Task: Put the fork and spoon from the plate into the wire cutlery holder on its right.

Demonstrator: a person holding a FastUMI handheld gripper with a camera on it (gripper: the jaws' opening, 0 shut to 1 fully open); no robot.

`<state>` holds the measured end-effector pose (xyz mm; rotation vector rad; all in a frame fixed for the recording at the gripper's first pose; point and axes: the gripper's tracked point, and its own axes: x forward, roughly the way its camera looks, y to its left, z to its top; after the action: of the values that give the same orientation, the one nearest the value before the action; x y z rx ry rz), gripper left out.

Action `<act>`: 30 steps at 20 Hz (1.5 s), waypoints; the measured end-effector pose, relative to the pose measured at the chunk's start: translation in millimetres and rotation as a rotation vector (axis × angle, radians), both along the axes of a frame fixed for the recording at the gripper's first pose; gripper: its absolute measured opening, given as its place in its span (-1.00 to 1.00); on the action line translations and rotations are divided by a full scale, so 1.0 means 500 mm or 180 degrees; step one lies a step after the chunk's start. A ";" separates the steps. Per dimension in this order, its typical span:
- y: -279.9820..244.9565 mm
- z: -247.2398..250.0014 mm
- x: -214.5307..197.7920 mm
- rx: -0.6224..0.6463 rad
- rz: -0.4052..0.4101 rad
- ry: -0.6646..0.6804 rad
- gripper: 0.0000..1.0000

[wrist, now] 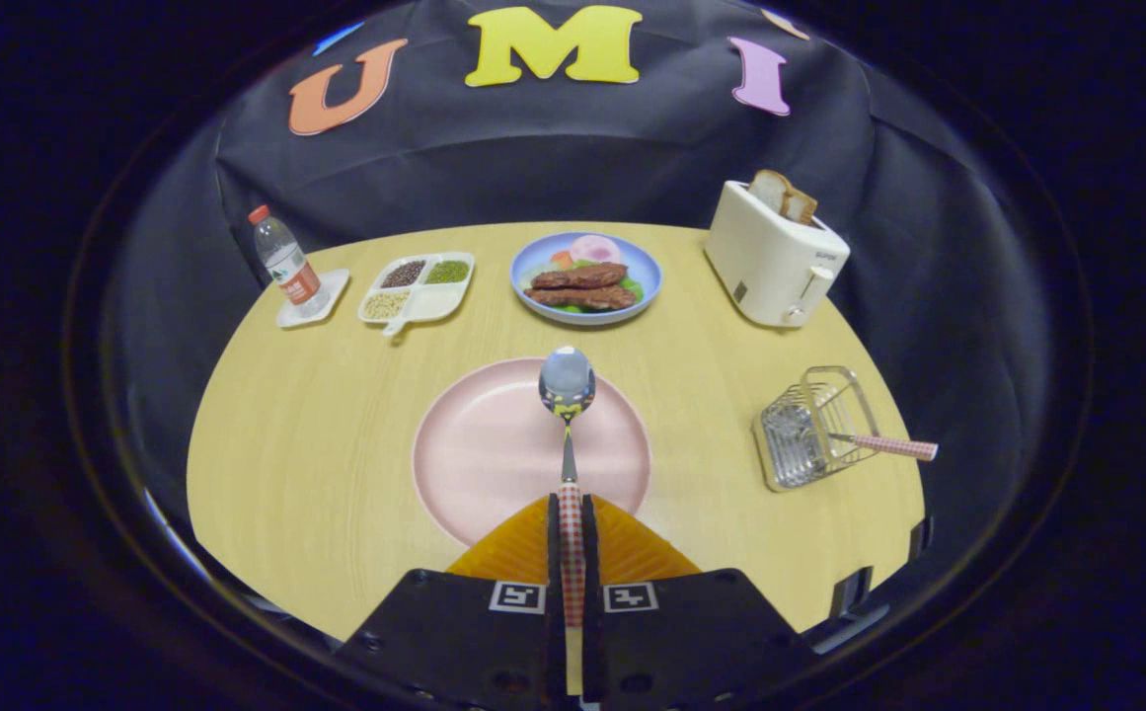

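Note:
My gripper (570,513) is shut on the checked handle of a spoon (567,381). The spoon points straight ahead from between the fingers, and its shiny bowl hangs over the far part of the pink plate (474,444). To the right of the plate, near the table's right edge, stands the wire cutlery holder (814,427). The fork (883,444) lies in the holder, its checked handle sticking out to the right over the rim.
Along the far side of the round wooden table (306,444) stand a water bottle (281,259) on a white coaster, a divided tray of grains (418,286), a blue plate of food (585,277) and a white toaster (773,257) with bread.

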<state>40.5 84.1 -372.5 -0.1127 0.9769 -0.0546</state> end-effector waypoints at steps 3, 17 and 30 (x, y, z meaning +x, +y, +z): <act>-0.060 0.031 -0.012 -0.0075 -0.0035 0.0078 -0.87; -0.268 0.111 -0.019 0.0000 -0.0116 0.0273 -0.87; -0.436 0.157 -0.027 0.0062 -0.0103 0.0980 -0.87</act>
<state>26.8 -133.9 -293.7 -0.0888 1.2867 -0.0584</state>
